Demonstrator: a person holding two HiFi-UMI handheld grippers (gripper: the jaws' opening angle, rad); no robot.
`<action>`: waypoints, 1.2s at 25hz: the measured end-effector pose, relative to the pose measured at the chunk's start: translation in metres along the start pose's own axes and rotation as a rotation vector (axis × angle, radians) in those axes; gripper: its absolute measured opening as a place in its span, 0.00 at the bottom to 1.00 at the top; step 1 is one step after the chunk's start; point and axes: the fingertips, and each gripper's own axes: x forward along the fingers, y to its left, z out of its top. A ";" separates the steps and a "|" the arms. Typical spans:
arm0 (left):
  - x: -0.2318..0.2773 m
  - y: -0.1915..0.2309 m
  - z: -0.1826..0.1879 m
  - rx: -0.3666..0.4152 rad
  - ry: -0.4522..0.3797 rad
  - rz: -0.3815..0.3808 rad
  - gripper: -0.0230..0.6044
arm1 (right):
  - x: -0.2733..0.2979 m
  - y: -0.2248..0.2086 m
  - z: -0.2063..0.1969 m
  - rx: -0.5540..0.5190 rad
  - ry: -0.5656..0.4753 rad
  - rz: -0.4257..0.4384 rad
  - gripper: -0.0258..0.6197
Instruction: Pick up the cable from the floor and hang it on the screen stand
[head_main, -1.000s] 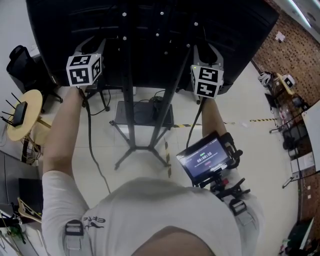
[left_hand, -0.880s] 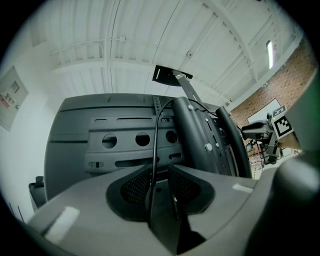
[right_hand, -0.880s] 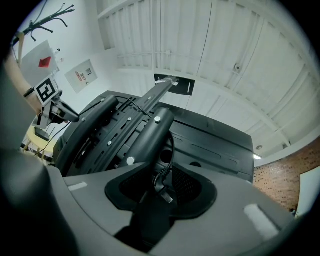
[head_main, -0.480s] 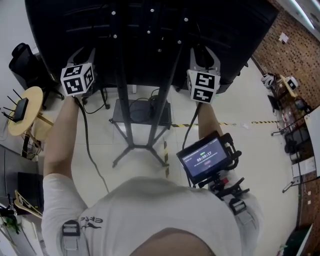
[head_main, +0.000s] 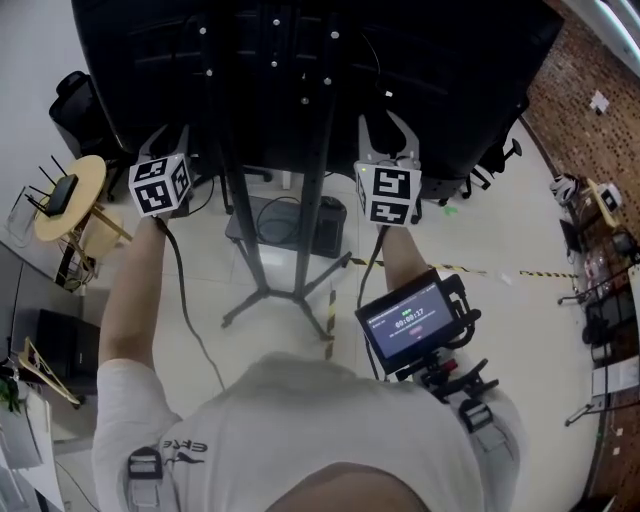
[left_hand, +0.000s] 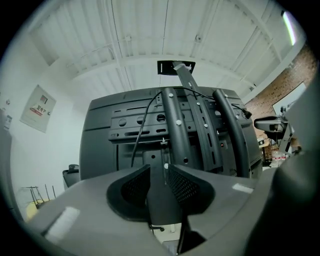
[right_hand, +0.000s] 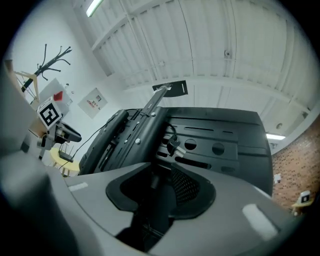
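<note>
A big black screen (head_main: 320, 70) on a tripod stand (head_main: 300, 230) fills the top of the head view, seen from behind. Both grippers are raised toward its back. My left gripper (head_main: 170, 140) is left of the stand's posts, and my right gripper (head_main: 388, 135) is just right of them. In the left gripper view a thin black cable (left_hand: 142, 125) hangs down the screen's back panel, beyond the left gripper (left_hand: 159, 172), whose pads stand apart with nothing gripped. In the right gripper view a cable plug (right_hand: 174, 144) sits on the mount; the right gripper (right_hand: 160, 175) is closing, and its pads show nothing between them.
A round wooden table (head_main: 70, 195) with a router stands at the left, a black chair (head_main: 75, 100) behind it. A black box (head_main: 285, 225) sits by the stand's foot. Striped tape (head_main: 480, 270) crosses the floor. A small monitor (head_main: 410, 320) hangs on the person's chest.
In the head view both grippers have come lower, and the right one has moved left toward the stand's posts. The view itself has shifted a little.
</note>
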 end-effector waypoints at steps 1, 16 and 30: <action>-0.004 -0.005 -0.002 -0.002 0.003 0.008 0.19 | -0.001 0.002 -0.003 0.010 -0.001 0.020 0.24; -0.104 -0.119 -0.038 0.000 0.048 0.128 0.06 | -0.055 0.047 -0.068 0.203 0.083 0.410 0.06; -0.269 -0.122 -0.072 0.010 0.037 0.248 0.04 | -0.152 0.195 -0.046 0.319 0.063 0.704 0.06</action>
